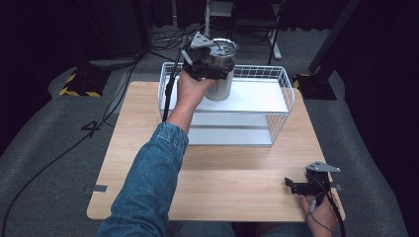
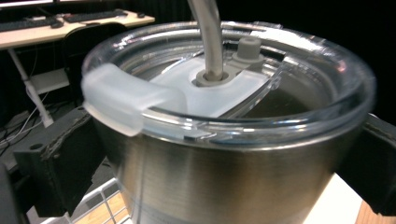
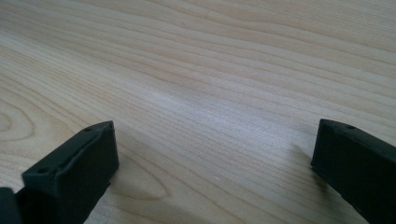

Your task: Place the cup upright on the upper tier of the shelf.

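Note:
A steel tumbler [image 1: 221,79] with a clear lid and a straw is at the top shelf of a white wire rack [image 1: 276,98], near its back left corner. My left gripper [image 1: 210,63] is shut on the tumbler just under its lid. In the left gripper view the tumbler [image 2: 224,172] sits between both black jaws, which press on its sides, and its clear lid [image 2: 229,88] is close up. I cannot tell whether its base touches the shelf. My right gripper [image 1: 292,186] rests low over the wooden table [image 1: 222,173] at the front right, open [image 3: 215,163] with nothing between its jaws.
The rack has a white top shelf [image 1: 257,96] and a lower shelf [image 1: 232,133], and stands on the far half of the table. Cables [image 1: 49,163] and stand bases [image 1: 81,81] lie on the grey floor around the table.

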Motion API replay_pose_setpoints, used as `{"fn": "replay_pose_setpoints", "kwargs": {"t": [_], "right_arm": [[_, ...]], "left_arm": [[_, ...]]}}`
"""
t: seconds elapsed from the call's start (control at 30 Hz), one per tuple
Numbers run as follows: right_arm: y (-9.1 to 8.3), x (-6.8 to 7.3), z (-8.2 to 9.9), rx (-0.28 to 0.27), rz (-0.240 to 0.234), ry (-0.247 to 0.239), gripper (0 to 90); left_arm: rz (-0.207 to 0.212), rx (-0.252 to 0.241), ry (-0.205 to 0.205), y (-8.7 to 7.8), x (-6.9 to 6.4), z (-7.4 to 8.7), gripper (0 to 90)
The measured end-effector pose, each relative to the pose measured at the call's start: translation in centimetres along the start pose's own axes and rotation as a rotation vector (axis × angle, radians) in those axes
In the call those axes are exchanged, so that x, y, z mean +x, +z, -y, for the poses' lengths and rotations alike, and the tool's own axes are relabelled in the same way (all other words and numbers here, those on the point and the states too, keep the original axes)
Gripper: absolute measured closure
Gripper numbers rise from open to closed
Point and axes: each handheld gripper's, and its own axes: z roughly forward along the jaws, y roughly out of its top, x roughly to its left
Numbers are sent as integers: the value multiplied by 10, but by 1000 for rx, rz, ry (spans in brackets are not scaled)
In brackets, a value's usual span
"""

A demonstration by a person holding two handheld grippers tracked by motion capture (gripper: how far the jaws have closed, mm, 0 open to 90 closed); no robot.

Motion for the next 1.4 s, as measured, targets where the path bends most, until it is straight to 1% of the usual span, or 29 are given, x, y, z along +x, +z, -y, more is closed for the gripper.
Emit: {"fn": "replay_pose_setpoints", "kwargs": {"t": [0.1,0.2,0.27,0.3,0.33,0.4,0.43,0.47,0.5,0.53,0.57,0.63,0.67,0.7,0.73,0.9,1.0,1.03,1.07,1.2,1.23,1.27,1.33,1.4], "right_arm": [[0,0,0,0,0,-1,5],[0,0,0,0,0,0,6],[0,0,0,0,0,0,5],[0,0,0,0,0,0,5],[0,0,0,0,0,0,5],[0,0,0,1,-1,1,5],[0,0,0,0,-1,1,5],[0,0,0,0,0,0,5],[0,0,0,0,0,0,5],[0,0,0,0,-1,0,5],[0,0,0,1,-1,1,5],[0,0,0,1,1,0,4],[0,0,0,1,1,0,4],[1,0,-1,0,2,0,4],[1,0,-1,0,2,1,4],[1,0,-1,0,2,1,4],[1,0,-1,0,2,1,4],[1,0,-1,0,2,1,4],[1,1,-1,1,5,3,4],[1,1,-1,1,6,4,4],[1,1,-1,1,6,4,4],[1,1,-1,1,6,4,4],[1,2,-1,-1,11,9,4],[2,2,-2,1,13,12,4]], "left_arm": [[6,-9,3,-3,0,-1,0],[19,-23,13,-13,0,-3,0],[17,-29,19,-19,0,-4,0],[17,-29,19,-19,0,-4,0],[16,-40,18,-26,1,-4,0],[18,-47,21,-33,1,-3,0],[18,-47,21,-33,1,-3,0],[24,-53,23,-41,1,-2,0],[24,-53,23,-41,1,-2,0],[29,-57,25,-45,1,-2,0],[40,-57,30,-54,0,-1,0],[46,-66,37,-63,-2,-1,0],[46,-66,37,-63,-2,-1,0],[53,-68,38,-67,-3,-1,0],[66,-77,45,-77,-6,-1,0],[93,-89,76,-103,-16,1,0],[104,-104,80,-119,-22,5,0],[104,-104,80,-119,-22,5,0],[106,-107,87,-129,-25,8,0],[109,-108,87,-149,-30,17,0],[109,-108,87,-149,-30,17,0],[110,-107,81,-158,-32,23,0],[108,-101,76,-166,-33,30,0],[95,-98,83,-175,-34,37,0]]}}
